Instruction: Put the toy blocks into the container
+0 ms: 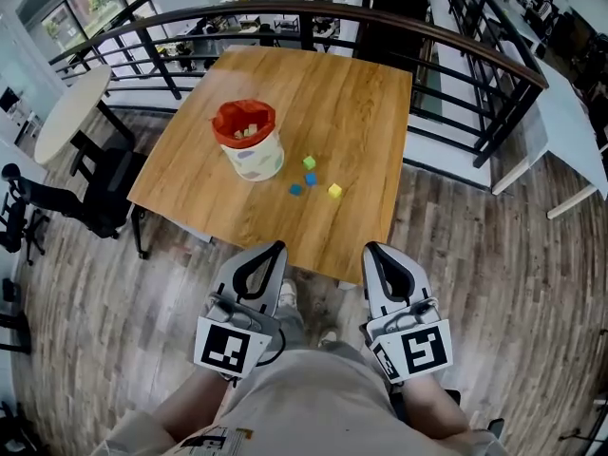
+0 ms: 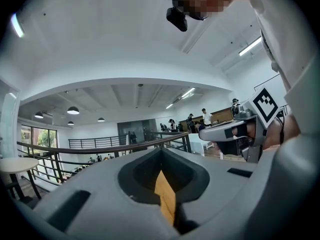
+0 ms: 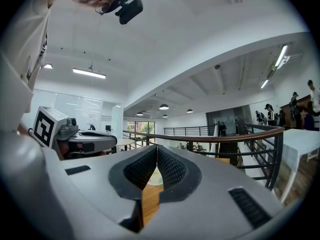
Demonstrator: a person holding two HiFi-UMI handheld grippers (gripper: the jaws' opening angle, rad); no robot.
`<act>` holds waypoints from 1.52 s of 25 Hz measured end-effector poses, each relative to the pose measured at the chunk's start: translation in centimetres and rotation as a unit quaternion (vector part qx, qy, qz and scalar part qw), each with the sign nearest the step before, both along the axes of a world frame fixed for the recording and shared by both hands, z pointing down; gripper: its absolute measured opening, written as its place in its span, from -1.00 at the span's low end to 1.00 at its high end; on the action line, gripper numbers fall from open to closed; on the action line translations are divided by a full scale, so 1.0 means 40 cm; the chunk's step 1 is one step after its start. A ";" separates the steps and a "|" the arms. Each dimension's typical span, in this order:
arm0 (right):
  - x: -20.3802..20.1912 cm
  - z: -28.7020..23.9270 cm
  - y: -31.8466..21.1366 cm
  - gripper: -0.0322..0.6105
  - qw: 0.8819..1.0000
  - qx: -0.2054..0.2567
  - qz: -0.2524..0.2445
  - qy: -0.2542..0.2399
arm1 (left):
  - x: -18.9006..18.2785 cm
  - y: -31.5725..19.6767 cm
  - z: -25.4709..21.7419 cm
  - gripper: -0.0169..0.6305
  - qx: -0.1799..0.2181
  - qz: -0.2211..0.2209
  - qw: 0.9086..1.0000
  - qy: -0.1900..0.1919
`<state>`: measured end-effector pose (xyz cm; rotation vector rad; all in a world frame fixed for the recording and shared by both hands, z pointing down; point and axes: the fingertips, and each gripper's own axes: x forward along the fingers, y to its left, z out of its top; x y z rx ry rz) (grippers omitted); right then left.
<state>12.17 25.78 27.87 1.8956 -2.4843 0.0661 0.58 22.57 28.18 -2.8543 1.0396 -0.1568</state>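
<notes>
Toy blocks (image 1: 311, 180) — four lying loose on the surface (image 1: 361, 93), just right of the container (image 1: 255, 155). Left gripper (image 1: 279, 246) and right gripper (image 1: 370, 247) are held well short of the container, fingers pressed together, empty. Approach judged in hand — fingers to be spread before a block is reached.

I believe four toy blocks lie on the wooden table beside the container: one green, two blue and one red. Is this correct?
Not quite: the fourth block is yellow, not red. The head view shows the green block, the upper blue block, the lower blue block and the yellow block lying on the wooden table beside the container.
</notes>
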 end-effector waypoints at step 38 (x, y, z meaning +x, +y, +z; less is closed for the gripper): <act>-0.143 -0.030 -0.595 -0.84 0.995 -0.010 0.089 0.039 | -0.131 -0.623 0.008 -0.91 -0.014 0.092 0.995 0.029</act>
